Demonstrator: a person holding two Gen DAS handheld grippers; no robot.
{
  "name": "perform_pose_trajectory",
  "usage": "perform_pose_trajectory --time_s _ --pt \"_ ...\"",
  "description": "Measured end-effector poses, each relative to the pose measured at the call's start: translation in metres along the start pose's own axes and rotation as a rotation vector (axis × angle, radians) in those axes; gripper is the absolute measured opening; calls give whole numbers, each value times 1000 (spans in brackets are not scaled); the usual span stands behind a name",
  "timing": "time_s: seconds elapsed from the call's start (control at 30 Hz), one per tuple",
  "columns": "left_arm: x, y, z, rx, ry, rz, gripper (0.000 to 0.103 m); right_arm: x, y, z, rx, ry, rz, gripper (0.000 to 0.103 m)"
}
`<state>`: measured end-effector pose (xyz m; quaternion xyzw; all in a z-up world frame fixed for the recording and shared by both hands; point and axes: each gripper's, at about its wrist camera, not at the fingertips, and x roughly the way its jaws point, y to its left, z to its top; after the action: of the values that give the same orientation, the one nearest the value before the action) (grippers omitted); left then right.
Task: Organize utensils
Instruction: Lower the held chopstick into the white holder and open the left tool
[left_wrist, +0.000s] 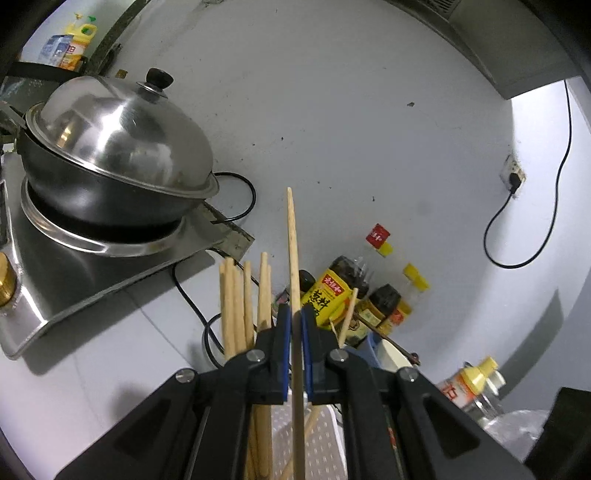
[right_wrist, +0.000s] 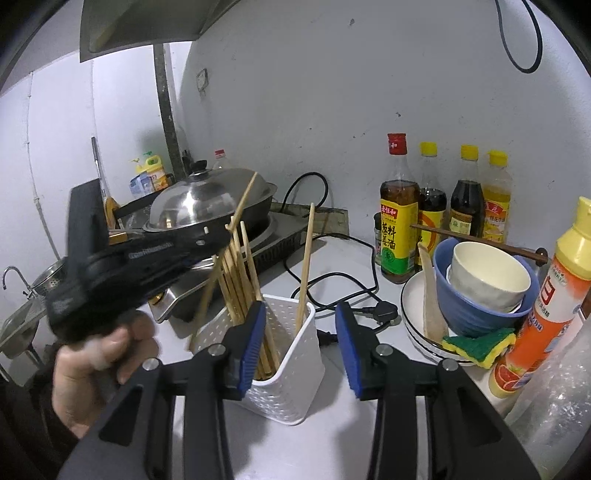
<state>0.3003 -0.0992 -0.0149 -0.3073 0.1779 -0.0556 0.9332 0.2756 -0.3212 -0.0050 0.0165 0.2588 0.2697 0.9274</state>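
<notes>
A white perforated holder (right_wrist: 291, 373) stands on the counter with several wooden chopsticks (right_wrist: 236, 280) leaning in its left part and a single chopstick (right_wrist: 306, 266) in its right part. My right gripper (right_wrist: 301, 332) is open just before the holder. The left pad overlaps the holder's near corner and the right pad stands apart from it. My left gripper (left_wrist: 295, 317) is shut on one wooden chopstick (left_wrist: 291, 240). In the right wrist view that gripper (right_wrist: 221, 238) comes in from the left, held by a hand (right_wrist: 96, 365). Its chopstick (right_wrist: 242, 206) slants down past the holder's left edge.
A wok with a steel lid (right_wrist: 207, 203) sits on the stove behind. A black cable and plug (right_wrist: 332, 280) lie beside the holder. At the right are sauce bottles (right_wrist: 399, 229), stacked bowls (right_wrist: 480, 291) on a plate, a sponge (right_wrist: 476, 345) and an orange squeeze bottle (right_wrist: 546, 314).
</notes>
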Motion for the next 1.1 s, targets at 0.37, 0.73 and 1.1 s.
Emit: perform_pose_trajectory --time_s 0.37,0.73,1.1 --pt "28 -10 -34 55 14 76 5 -1 -32 -11 66 -20 -44 37" --pt "17 -15 -47 131 29 107 5 -6 -33 -14 72 -45 -16 42" --pt "-6 -10 -52 187 122 104 5 -3 -31 -16 72 -35 -19 44"
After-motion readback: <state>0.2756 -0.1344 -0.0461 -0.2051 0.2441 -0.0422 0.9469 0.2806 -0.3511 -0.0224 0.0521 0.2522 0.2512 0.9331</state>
